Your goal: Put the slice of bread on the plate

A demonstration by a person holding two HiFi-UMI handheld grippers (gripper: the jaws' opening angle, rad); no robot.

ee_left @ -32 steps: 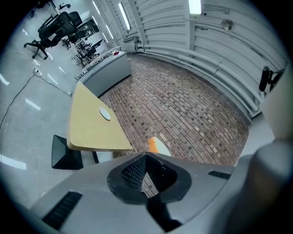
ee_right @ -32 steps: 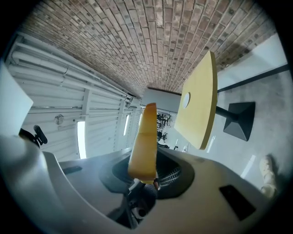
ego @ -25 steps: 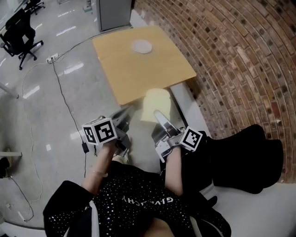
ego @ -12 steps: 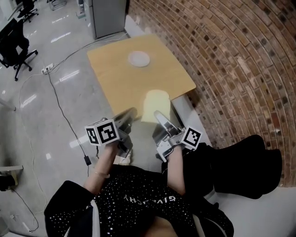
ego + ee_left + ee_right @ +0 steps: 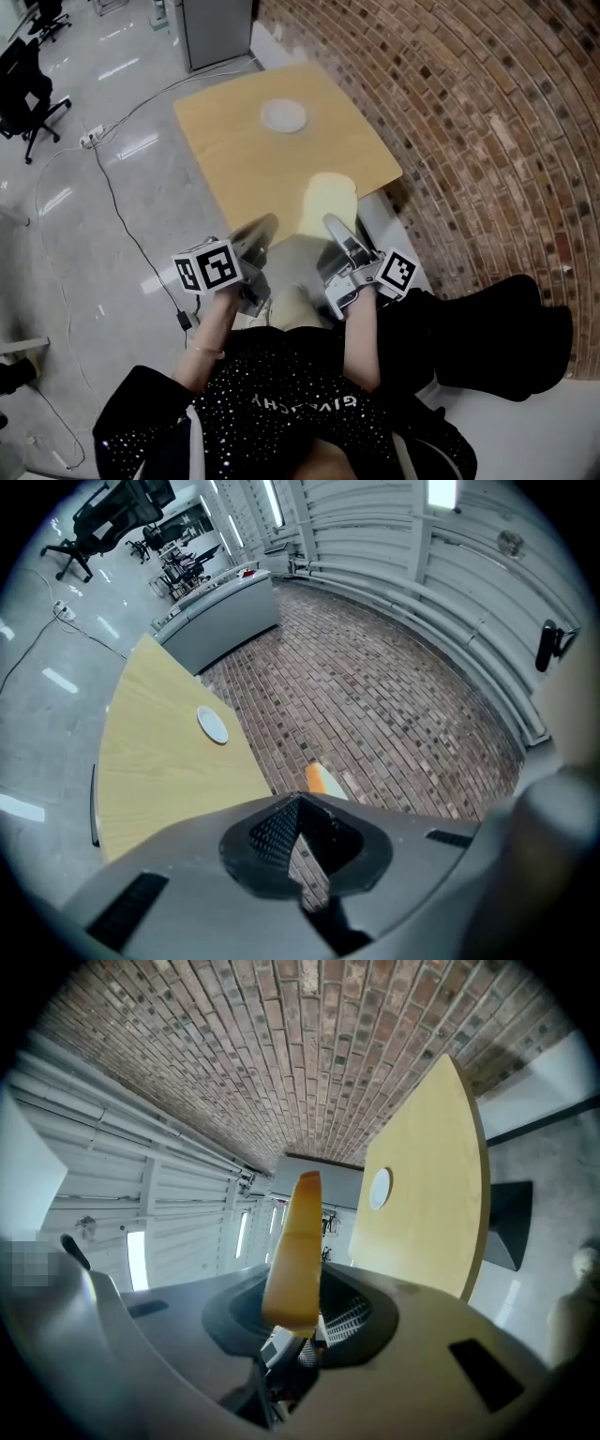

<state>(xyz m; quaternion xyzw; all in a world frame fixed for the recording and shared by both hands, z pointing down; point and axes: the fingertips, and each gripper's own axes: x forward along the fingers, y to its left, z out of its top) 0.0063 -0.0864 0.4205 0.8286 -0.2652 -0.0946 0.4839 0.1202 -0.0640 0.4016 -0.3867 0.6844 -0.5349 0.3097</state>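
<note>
A pale yellow slice of bread (image 5: 327, 200) is held out over the near edge of the wooden table (image 5: 244, 150). My right gripper (image 5: 332, 225) is shut on its near end. In the right gripper view the bread (image 5: 294, 1246) stands edge-on between the jaws, with the small white plate (image 5: 380, 1188) beyond it. That plate (image 5: 283, 116) lies near the table's far side. My left gripper (image 5: 259, 233) hovers to the left of the bread, short of the table edge, its jaws shut on nothing. The left gripper view shows the plate (image 5: 213, 726) and the bread's orange edge (image 5: 317, 778).
A curved brick wall (image 5: 487, 122) runs along the right of the table. A black seat (image 5: 497, 319) is at my right. A grey cabinet (image 5: 217, 28) stands behind the table. A cable (image 5: 112, 187) trails over the shiny floor, and an office chair (image 5: 28, 84) stands at the far left.
Both grippers have moved forward toward the table. The bread, which hung before the table's near edge, now reaches over it. The grip has not changed.
</note>
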